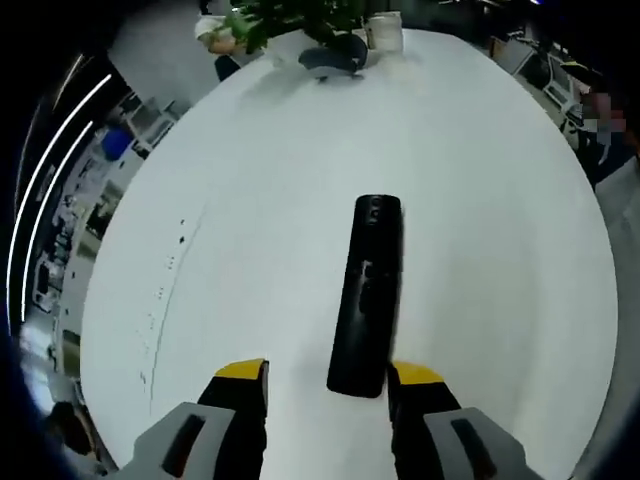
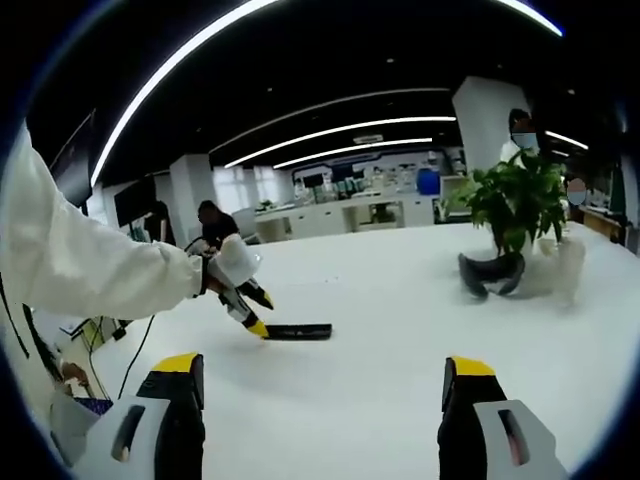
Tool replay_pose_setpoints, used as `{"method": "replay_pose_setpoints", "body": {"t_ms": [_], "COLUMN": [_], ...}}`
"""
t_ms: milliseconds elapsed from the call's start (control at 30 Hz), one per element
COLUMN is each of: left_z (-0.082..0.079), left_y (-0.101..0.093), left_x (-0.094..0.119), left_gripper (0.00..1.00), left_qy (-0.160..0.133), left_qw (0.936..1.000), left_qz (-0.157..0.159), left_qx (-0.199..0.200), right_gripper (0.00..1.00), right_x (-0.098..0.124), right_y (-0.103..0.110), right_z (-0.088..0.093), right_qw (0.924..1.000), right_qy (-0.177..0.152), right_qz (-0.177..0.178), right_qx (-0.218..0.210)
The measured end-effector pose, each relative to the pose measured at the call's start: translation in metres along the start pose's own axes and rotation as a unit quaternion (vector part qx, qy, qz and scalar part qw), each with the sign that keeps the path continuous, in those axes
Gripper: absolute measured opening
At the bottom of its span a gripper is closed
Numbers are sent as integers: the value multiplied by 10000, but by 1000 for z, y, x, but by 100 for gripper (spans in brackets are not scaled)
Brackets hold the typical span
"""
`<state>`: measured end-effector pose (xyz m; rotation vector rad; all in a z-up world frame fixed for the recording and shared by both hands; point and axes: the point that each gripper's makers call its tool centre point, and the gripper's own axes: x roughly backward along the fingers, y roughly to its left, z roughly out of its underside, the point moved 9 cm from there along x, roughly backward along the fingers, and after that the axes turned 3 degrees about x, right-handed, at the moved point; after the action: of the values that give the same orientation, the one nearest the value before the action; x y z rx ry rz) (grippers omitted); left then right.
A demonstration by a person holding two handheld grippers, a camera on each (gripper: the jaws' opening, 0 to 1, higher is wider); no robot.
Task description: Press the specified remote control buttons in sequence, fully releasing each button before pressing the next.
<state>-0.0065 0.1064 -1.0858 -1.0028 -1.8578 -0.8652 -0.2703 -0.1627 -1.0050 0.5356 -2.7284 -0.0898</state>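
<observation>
The white worktop (image 1: 250,200) spreads wide ahead of both tools. In the left gripper view, the left hand-held gripper (image 1: 328,385) hangs low over it with its yellow-tipped jaws spread apart. The black remote control (image 1: 367,295) lies flat on the worktop just ahead of those jaws, its near end reaching into the gap between them, closer to the right jaw; whether it touches that jaw I cannot tell. Far ahead, at the worktop's far end, stands a leafy potted plant (image 1: 290,18), with a dark curved object (image 1: 335,58) just in front of it.

In the right gripper view, the right hand-held gripper (image 2: 325,385) also has its jaws spread, with nothing between them. Ahead and to its left, a white sleeve (image 2: 80,265) reaches in, and the other tool's yellow tips meet the remote's end.
</observation>
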Motion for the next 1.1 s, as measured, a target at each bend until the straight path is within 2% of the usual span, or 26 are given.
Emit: {"method": "replay_pose_setpoints", "body": {"t_ms": [33,100,167,233,267,433,533,600,667,733,800,867,900,1000,1100], "left_z": [1,3,6,9,11,22,28,35,40,46,53,61,64,75,84], "left_y": [2,0,-6,-10,-13,-26,-38,-45,-52,-60,-67,-77,-82,-97,-112], "left_x": [4,13,23,29,34,56,69,79,89,95,105,115,119,130,139], "left_gripper": [59,62,64,71,74,79,84,83,84,87,89,90,91,98,99], "left_qy": [-79,-207,-388,-462,-637,-1119,-1462,-1552,-1842,-1910,-2146,-2277,-2319,-2544,-2780], "left_qw": [10000,9996,9982,9966,9944,9846,9751,9690,9615,9569,9469,9399,9384,9250,9101], "left_qz": [-60,-159,-122,-134,-226,-282,-309,-316,-431,-434,-559,-673,-726,-866,-974], "left_qx": [-4,136,444,673,814,1315,1637,1895,1995,2144,2327,2455,2458,2685,2914], "right_gripper": [99,99,99,99,99,99,99,99,99,99,99,99,99,99,99], "right_x": [0,1,1,1,1,2,4,5,6,6,6,6,6,7,7], "right_y": [1,2,2,2,2,0,-1,-1,0,1,1,2,3,4,5], "right_z": [0,0,-1,-3,-4,-8,-9,-9,-10,-8,-7,-6,-5,-5,-4], "right_qw": [10000,10000,10000,9999,9999,9997,9996,9995,9994,9994,9994,9994,9994,9992,9992], "right_qy": [6,-20,-65,-105,-111,-186,-234,-283,-314,-286,-286,-285,-265,-310,-286], "right_qz": [-9,-35,-35,-70,-85,-96,-105,-130,-133,-142,-165,-190,-205,-232,-272], "right_qx": [4,11,12,28,35,117,95,61,77,116,105,89,88,77,50]}}
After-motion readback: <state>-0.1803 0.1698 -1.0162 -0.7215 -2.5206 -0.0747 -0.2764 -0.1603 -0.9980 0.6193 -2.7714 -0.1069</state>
